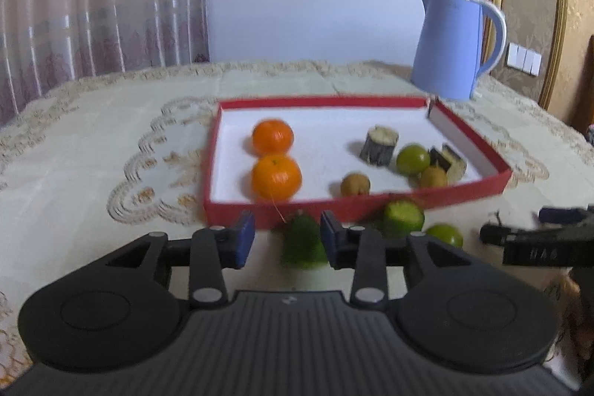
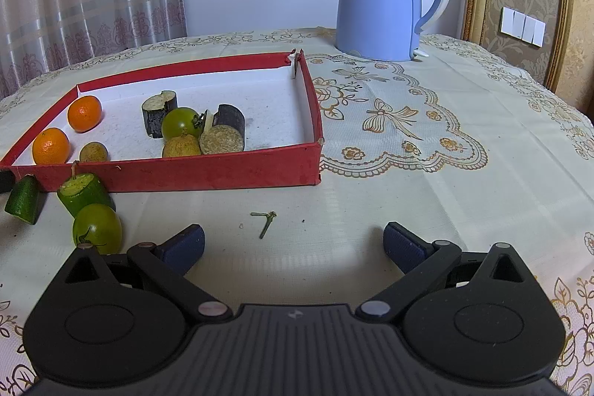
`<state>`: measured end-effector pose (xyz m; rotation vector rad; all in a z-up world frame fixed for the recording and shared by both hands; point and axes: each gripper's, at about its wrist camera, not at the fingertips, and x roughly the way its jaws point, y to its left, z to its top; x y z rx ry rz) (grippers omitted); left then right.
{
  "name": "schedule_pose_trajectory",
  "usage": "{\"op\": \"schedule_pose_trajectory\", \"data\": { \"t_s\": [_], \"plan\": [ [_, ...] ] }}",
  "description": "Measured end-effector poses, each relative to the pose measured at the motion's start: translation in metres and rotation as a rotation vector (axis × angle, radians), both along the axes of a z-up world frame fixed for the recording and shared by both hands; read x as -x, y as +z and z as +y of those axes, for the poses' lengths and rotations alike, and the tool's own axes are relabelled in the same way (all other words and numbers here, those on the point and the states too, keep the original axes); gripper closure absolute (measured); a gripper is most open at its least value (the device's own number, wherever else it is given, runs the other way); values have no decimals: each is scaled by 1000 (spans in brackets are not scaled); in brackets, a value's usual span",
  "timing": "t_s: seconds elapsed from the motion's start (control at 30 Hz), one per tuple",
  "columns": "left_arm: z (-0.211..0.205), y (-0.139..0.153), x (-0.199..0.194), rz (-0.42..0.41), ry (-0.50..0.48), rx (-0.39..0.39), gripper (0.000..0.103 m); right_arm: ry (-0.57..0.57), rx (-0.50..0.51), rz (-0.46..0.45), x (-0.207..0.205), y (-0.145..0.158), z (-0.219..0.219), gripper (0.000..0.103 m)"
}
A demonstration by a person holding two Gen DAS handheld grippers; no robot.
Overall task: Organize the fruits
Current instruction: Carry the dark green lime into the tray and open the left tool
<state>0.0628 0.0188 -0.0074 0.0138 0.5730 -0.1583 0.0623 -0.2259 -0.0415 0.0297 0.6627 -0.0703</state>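
A shallow red box [image 2: 222,169] with a white floor lies flat on the surface and holds two oranges [image 2: 84,113] side by side at its left end, a small brown fruit [image 2: 94,152] near the front wall, and to the right a close cluster of two dark-skinned cut chunks [image 2: 157,115], a green round fruit [image 2: 180,123] and another brown fruit [image 2: 181,147]. Outside, just in front of the box's front wall, lie a green cut piece [image 2: 23,199], a second green cut piece [image 2: 83,194] touching the wall, and a green round fruit [image 2: 97,228] with its stem
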Motion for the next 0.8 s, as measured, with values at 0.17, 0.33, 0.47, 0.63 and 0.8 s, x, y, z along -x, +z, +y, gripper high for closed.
{"op": "schedule_pose_trajectory", "data": {
  "t_s": [0.17, 0.33, 0.47, 0.63, 0.8],
  "plan": [
    [-12, -12, -4, 15, -10, -15, 58, 0, 0, 0, 0, 0, 0, 0],
    [-9, -20, -13, 55, 8, 12, 74, 0, 0, 0, 0, 0, 0, 0],
    [-11, -20, -13, 48, 11, 2, 75, 0, 0, 0, 0, 0, 0, 0],
    [-12, -13, -8, 29, 5, 4, 75, 0, 0, 0, 0, 0, 0, 0],
    [-13, 5, -6, -18, -4, -3, 75, 0, 0, -1, 0, 0, 0, 0]
  ]
}}
